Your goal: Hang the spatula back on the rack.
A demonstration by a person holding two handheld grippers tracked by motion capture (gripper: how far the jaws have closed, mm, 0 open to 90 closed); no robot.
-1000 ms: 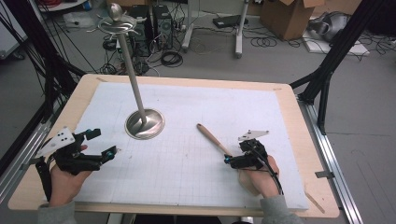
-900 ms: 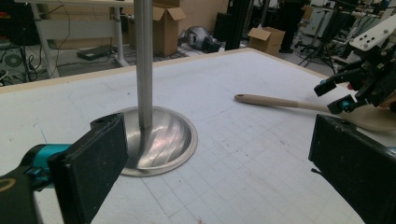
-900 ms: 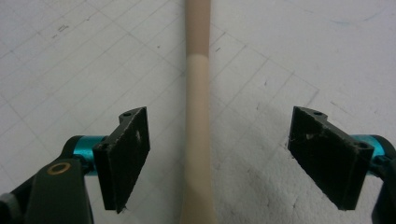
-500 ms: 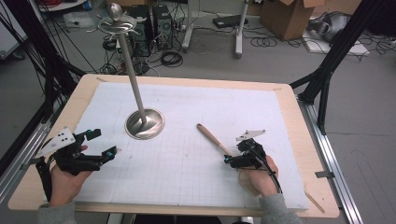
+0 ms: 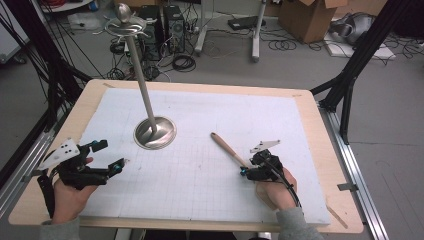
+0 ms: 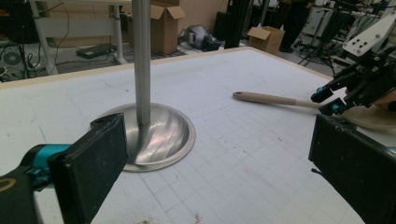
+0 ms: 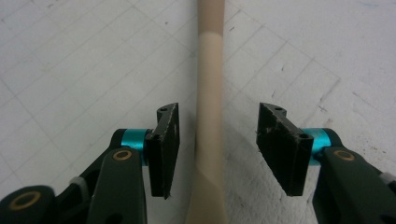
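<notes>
Closing: right gripper (image 7: 217,149), fingers (image 7: 166,149) just narrowing around wooden handle (image 7: 209,116) flat on desk (image 5: 200,195), not yet touching; grasp imminent. Left gripper (image 5: 112,155) fingers wide, empty.

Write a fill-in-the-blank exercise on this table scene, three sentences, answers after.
1. The handle of the wooden utensil lies ____ the jaws of the right gripper, which have just been closing without yet pressing on it.
2. The metal stand has a ____ base.
3. The left gripper has its jaws ____, with nothing between them.

Missing words: between; round; open
</notes>
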